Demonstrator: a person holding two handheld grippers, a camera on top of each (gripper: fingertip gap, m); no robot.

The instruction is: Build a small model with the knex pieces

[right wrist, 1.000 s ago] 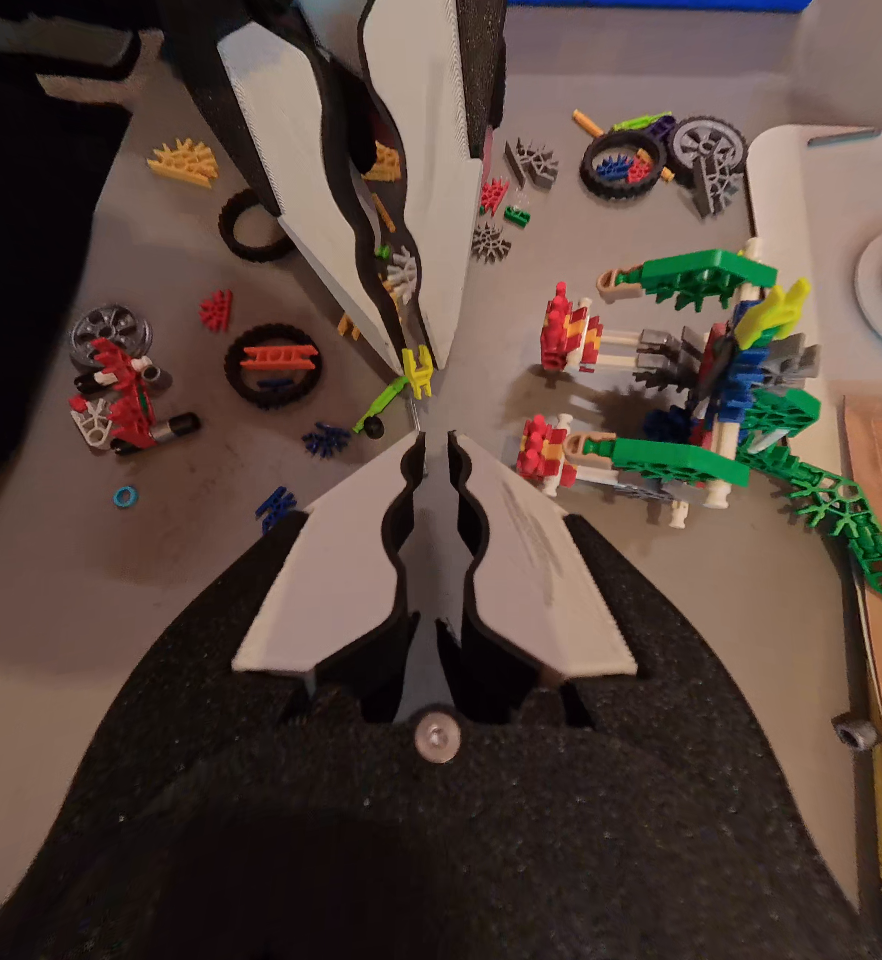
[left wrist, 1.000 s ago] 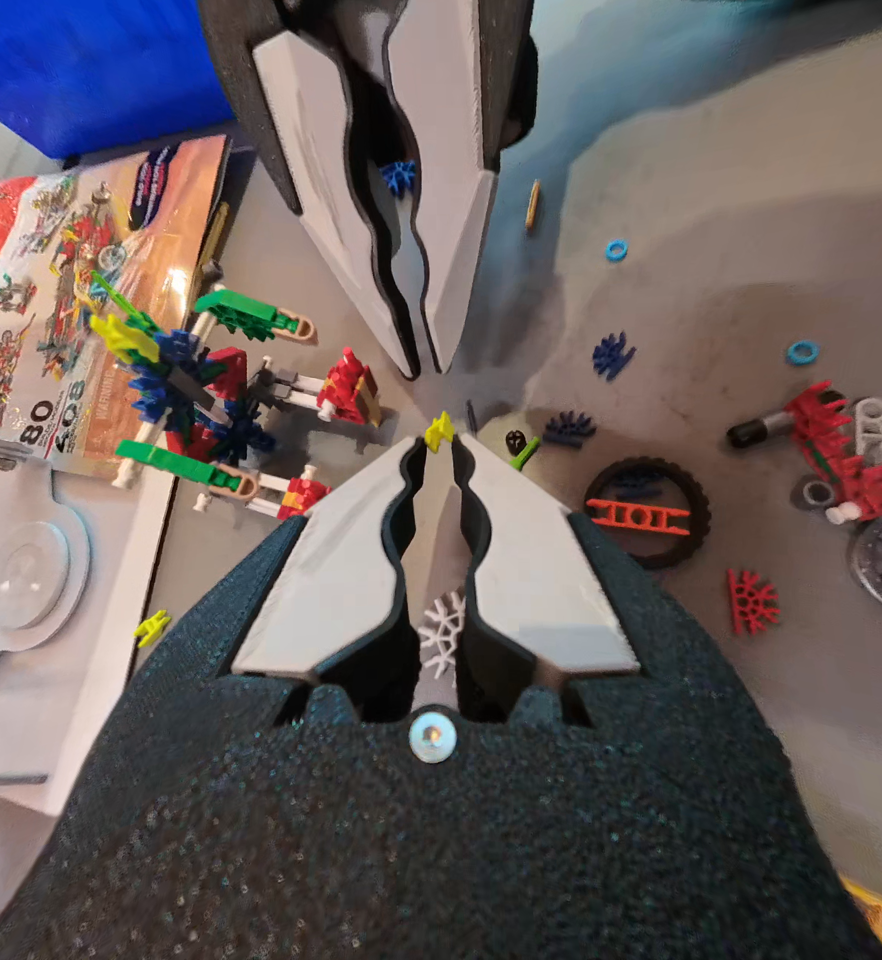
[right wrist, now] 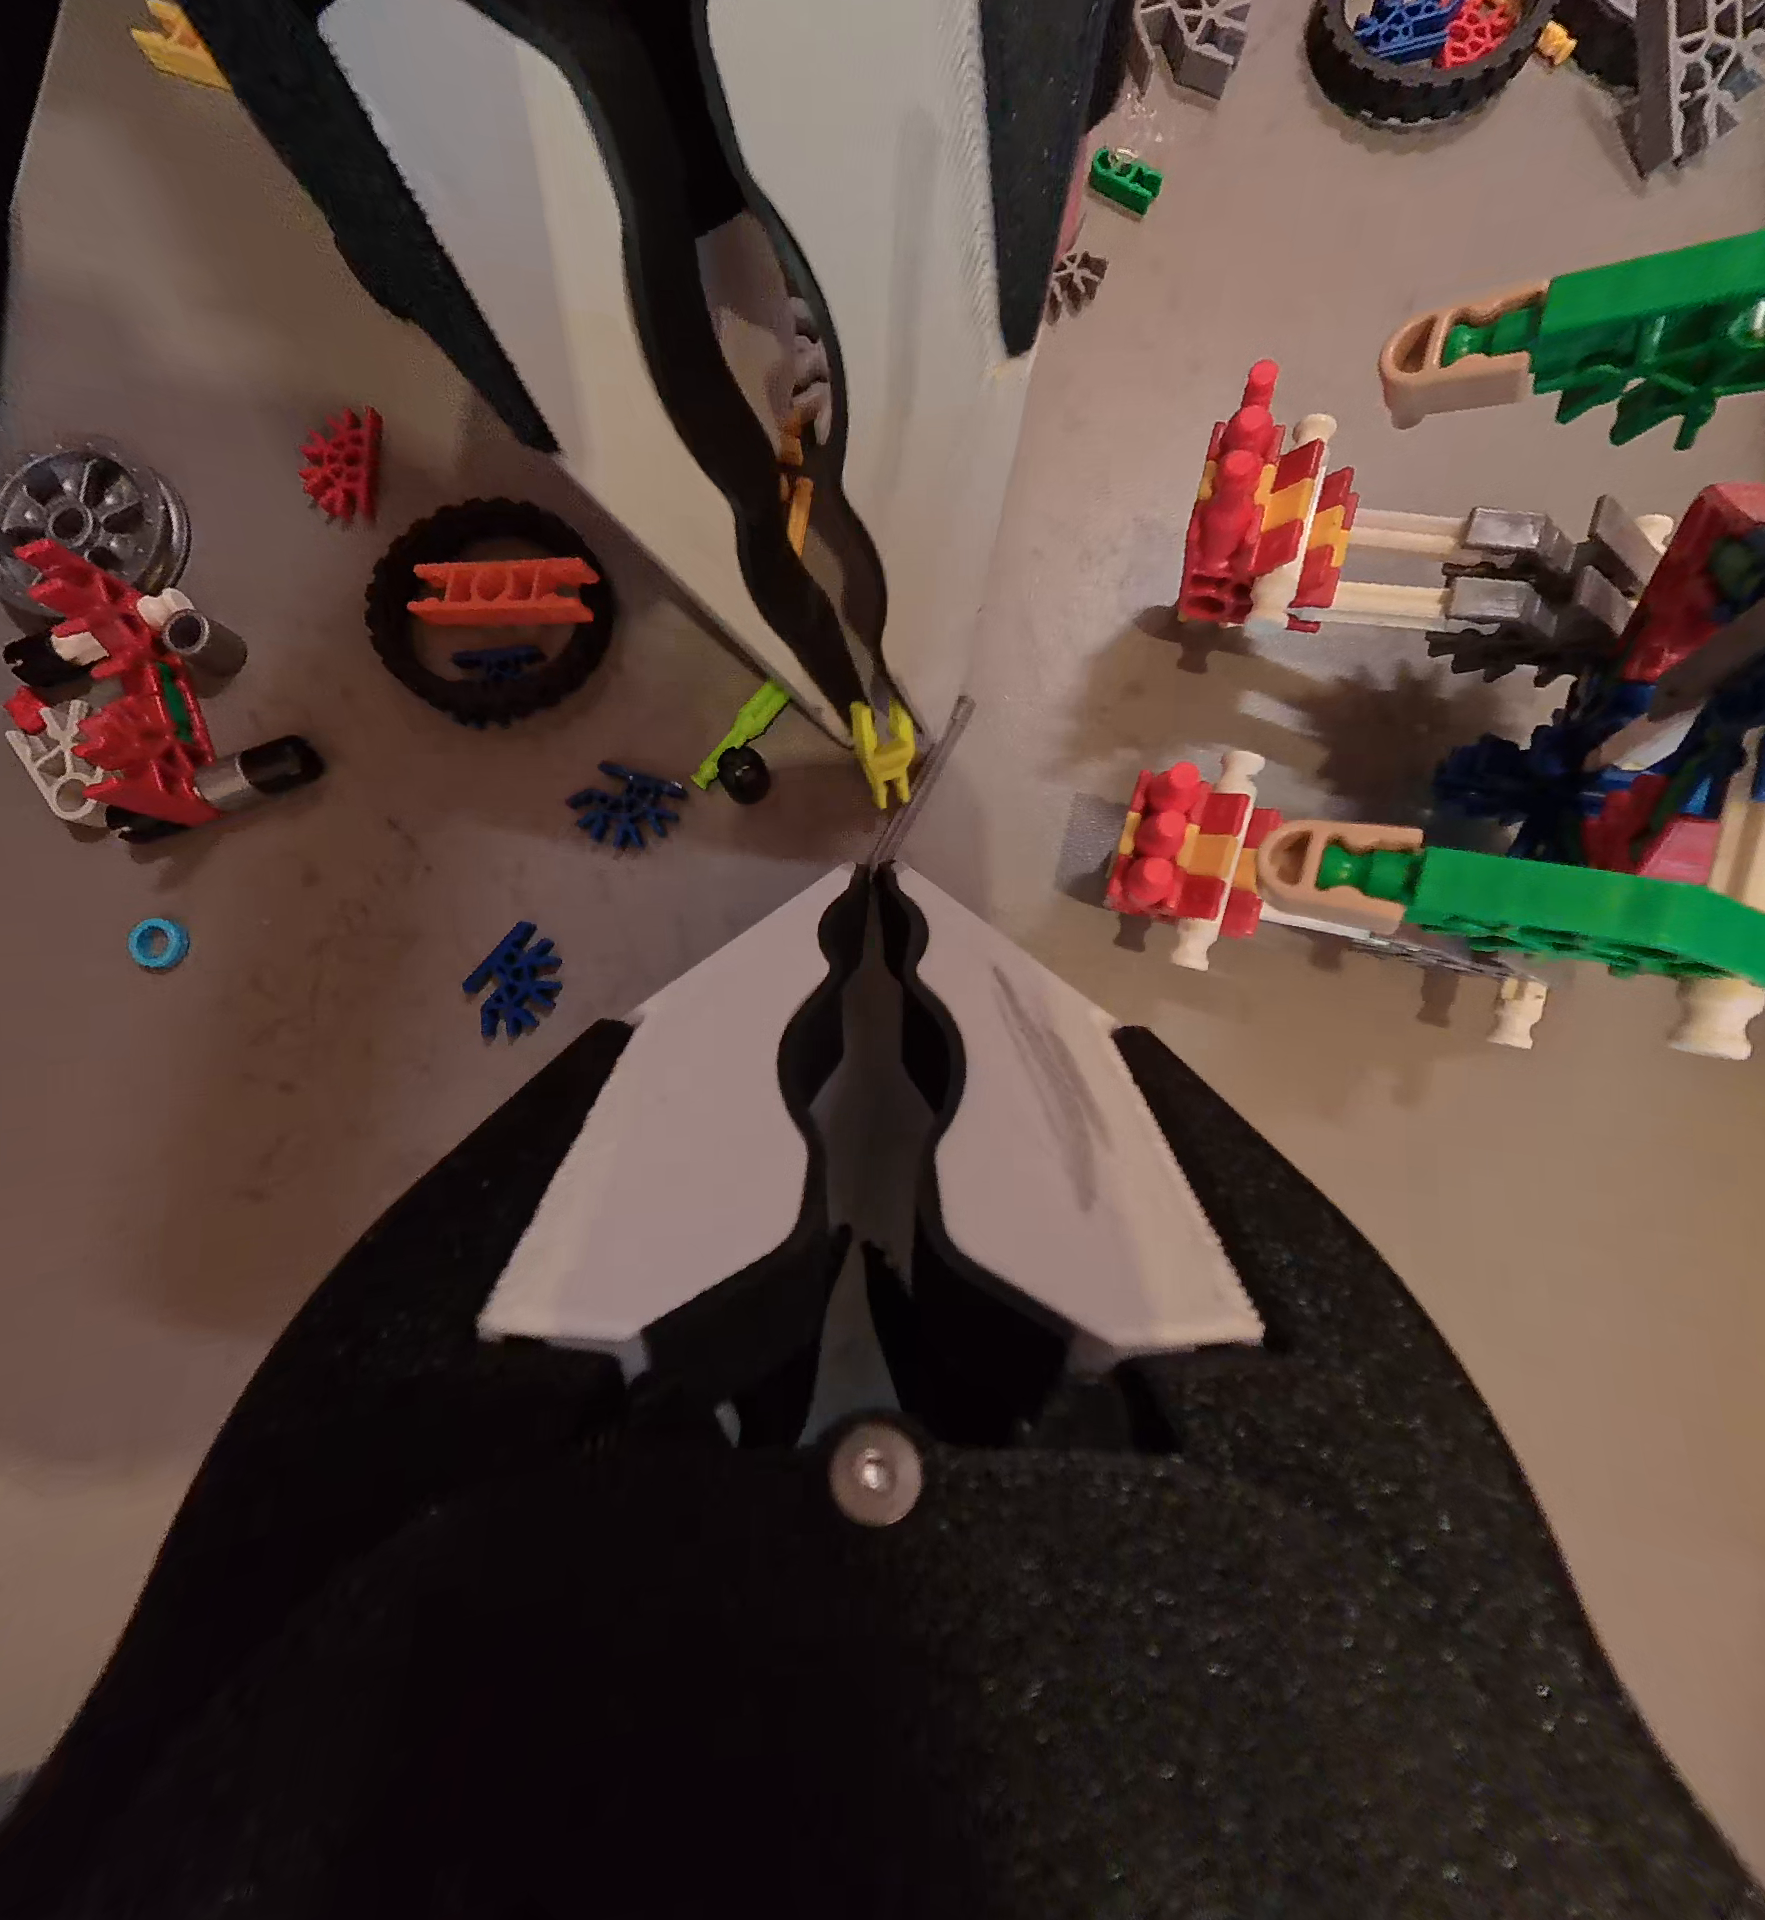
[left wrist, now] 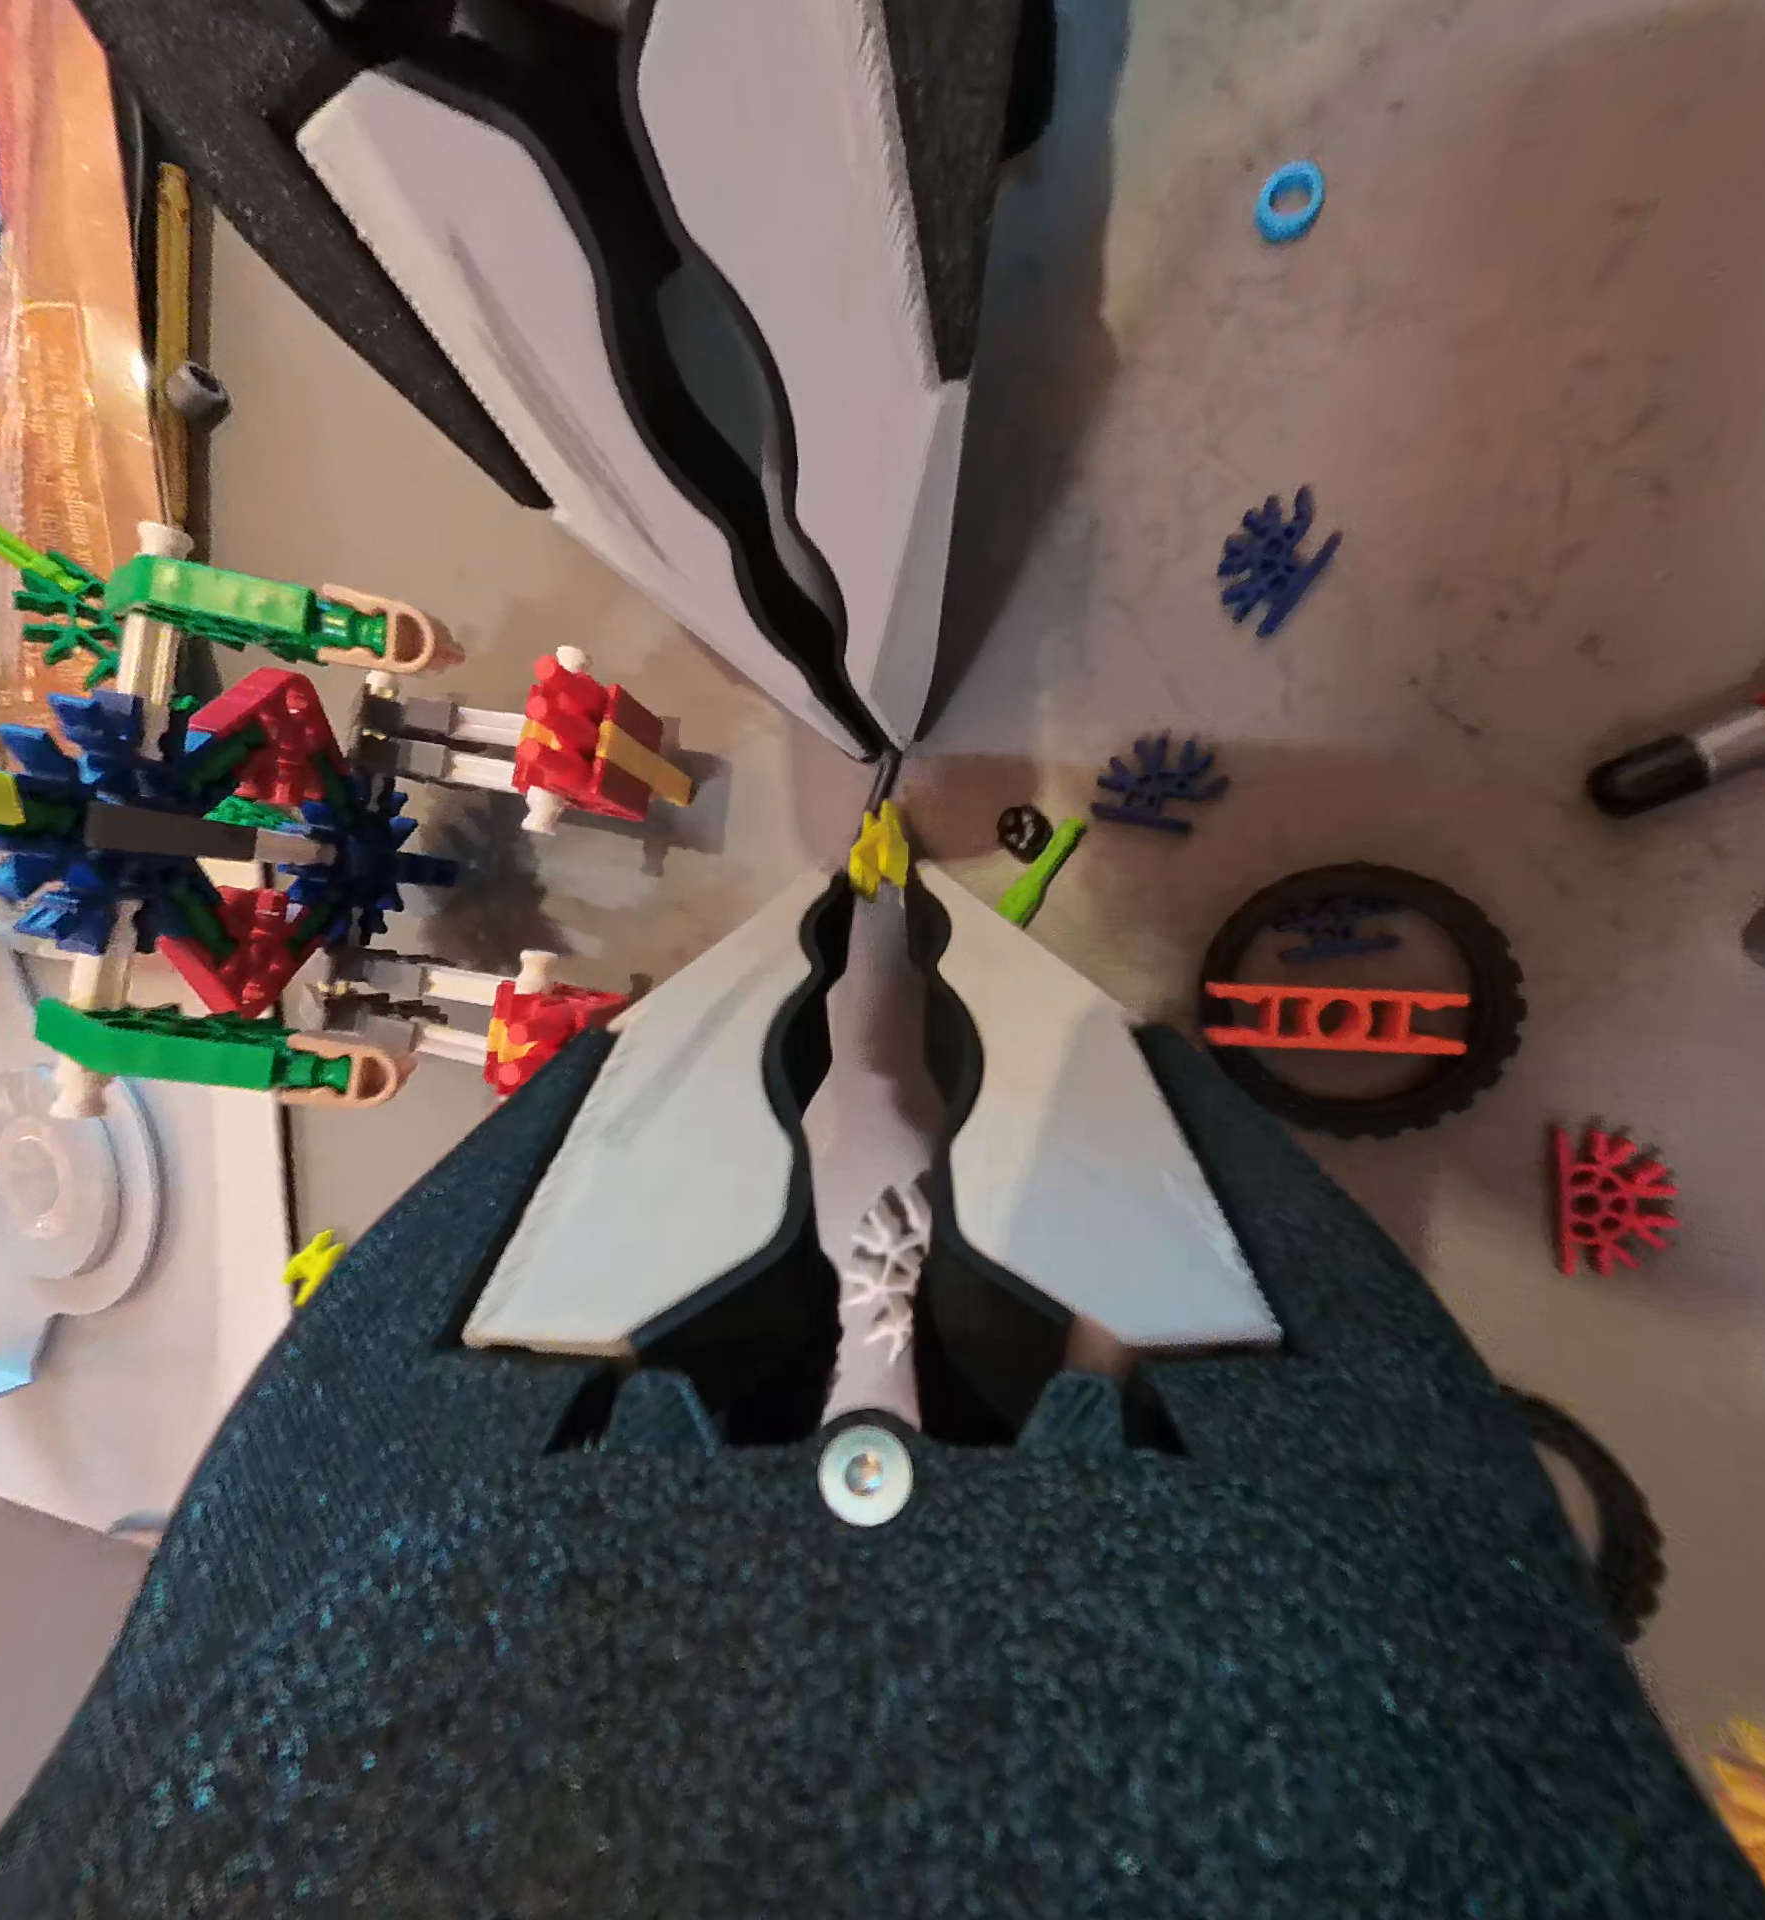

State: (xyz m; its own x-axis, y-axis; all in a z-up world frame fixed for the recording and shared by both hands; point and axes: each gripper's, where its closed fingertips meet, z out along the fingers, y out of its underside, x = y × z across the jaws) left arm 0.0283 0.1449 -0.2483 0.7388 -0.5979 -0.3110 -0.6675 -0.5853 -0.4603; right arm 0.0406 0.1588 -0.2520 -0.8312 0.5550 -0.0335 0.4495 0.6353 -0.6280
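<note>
My left gripper is shut on a small yellow clip connector, held just above the grey table. It enters the right wrist view from the top, with the yellow clip at its tips. My right gripper is shut on a thin grey rod that slants up beside the clip. In the left wrist view the right gripper comes down from the top, tip to tip with the left one, and the rod reaches the clip. A lime rod with a black ball lies just left of the tips.
A multi-coloured built model stands to one side. A black tyre with an orange piece, blue connectors, a red connector, blue rings and a red wheel assembly lie scattered. A printed box and white tray sit nearby. My left and right fingertips are right by each other.
Both grippers have moved closer together until their tips almost meet. The right gripper's jaws have narrowed onto the thin rod. The left gripper still holds the yellow clip.
</note>
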